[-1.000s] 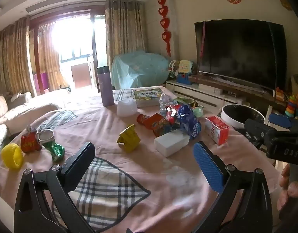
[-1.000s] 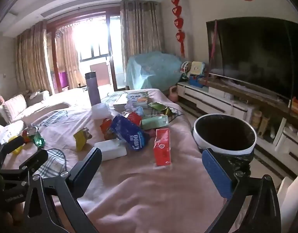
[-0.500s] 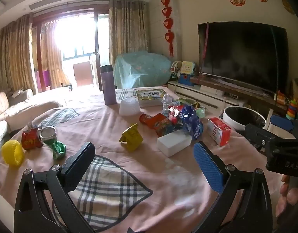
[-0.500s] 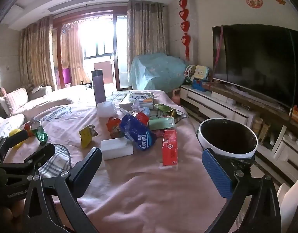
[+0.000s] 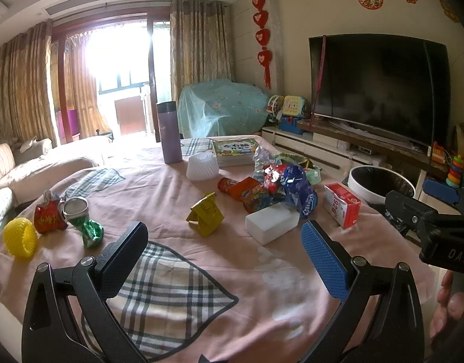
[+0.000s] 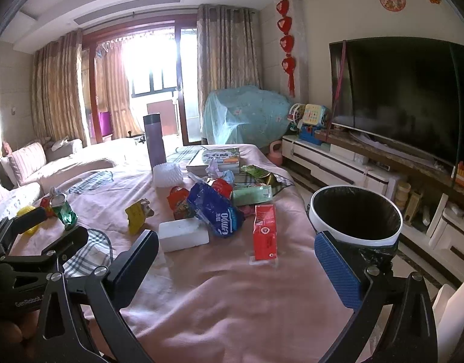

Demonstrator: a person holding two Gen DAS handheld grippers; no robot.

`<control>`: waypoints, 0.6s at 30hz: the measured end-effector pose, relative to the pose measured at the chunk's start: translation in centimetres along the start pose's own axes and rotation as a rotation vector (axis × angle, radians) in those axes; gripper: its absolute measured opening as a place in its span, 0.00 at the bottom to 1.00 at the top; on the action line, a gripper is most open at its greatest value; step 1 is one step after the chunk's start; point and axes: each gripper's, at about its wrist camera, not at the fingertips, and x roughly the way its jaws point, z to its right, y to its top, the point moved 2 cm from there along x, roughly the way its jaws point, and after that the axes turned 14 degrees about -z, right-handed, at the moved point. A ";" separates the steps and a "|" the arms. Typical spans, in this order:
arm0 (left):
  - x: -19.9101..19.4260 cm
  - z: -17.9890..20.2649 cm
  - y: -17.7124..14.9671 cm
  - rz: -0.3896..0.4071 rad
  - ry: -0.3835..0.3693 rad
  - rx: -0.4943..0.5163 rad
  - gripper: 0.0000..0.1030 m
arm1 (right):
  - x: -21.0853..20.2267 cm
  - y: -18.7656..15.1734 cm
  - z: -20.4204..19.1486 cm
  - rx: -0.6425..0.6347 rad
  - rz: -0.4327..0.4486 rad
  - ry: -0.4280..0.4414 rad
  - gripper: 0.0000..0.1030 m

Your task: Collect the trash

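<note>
Trash lies on a table with a pink cloth (image 5: 177, 187): a red carton (image 5: 342, 205) (image 6: 264, 231), a white foam block (image 5: 272, 223) (image 6: 183, 235), a blue wrapper (image 5: 301, 192) (image 6: 215, 210), a yellow crumpled carton (image 5: 205, 214) (image 6: 137, 215), a crushed green can (image 5: 83, 219) (image 6: 64, 210), a crushed red can (image 5: 49, 216) and a yellow foam net (image 5: 20, 237). A white bin with a black liner (image 6: 355, 214) (image 5: 381, 183) stands off the table's right edge. My left gripper (image 5: 224, 258) is open and empty above the near table. My right gripper (image 6: 236, 269) is open and empty, near the bin.
A purple flask (image 5: 169, 133), a white foam net cup (image 5: 202, 166) and a stack of books (image 5: 235, 150) stand at the far side. A plaid cloth (image 5: 168, 296) lies at the near edge. A TV (image 5: 380, 87) on a low cabinet fills the right wall. A sofa (image 5: 8, 169) is left.
Both grippers have drawn back and risen a little, so the table objects sit lower and slightly smaller in both views. Both jaws stay open.
</note>
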 end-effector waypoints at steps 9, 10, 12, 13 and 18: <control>-0.2 0.0 -0.1 0.000 -0.001 0.002 1.00 | 0.0 0.0 0.4 0.013 0.003 0.005 1.00; -0.1 0.0 -0.1 -0.001 -0.001 0.002 1.00 | 0.0 0.0 0.4 0.014 0.002 0.007 1.00; -0.1 -0.1 -0.1 -0.003 -0.002 0.003 1.00 | 0.0 0.0 0.4 0.016 0.002 0.006 1.00; 0.0 -0.1 -0.1 -0.003 -0.002 0.003 1.00 | 0.0 0.0 0.4 0.014 0.003 0.007 1.00; -0.2 0.0 0.0 -0.003 -0.004 0.001 1.00 | 0.1 0.0 0.4 0.015 0.003 0.007 1.00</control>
